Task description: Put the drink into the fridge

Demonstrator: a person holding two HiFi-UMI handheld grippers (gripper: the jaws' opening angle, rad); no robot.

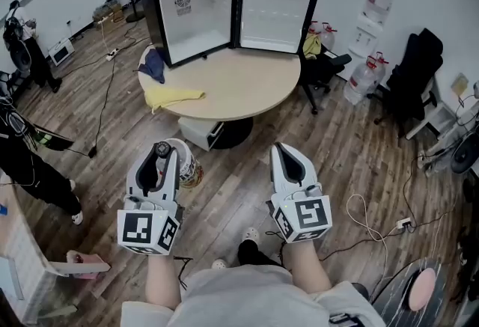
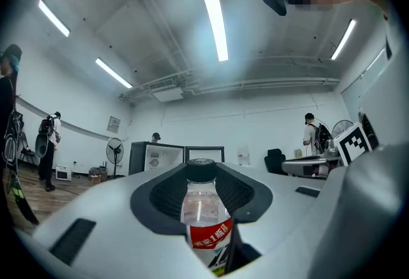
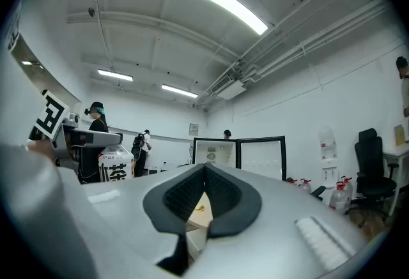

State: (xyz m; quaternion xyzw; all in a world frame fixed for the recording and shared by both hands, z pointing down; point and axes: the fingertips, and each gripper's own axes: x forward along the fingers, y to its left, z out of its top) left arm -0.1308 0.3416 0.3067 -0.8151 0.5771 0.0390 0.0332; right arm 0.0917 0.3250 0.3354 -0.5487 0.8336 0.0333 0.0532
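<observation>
Our left gripper pinches a clear plastic drink bottle with a black cap and red label, low above the wooden floor, well apart from the round beige counter. On that counter stands the black mini fridge, door swung open. Our right gripper has its jaws pressed together, empty

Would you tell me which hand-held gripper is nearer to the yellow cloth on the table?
Left. The left hand-held gripper, holding the bottle, is almost straight before the cloth; the right hand-held gripper is well off to its right.
</observation>
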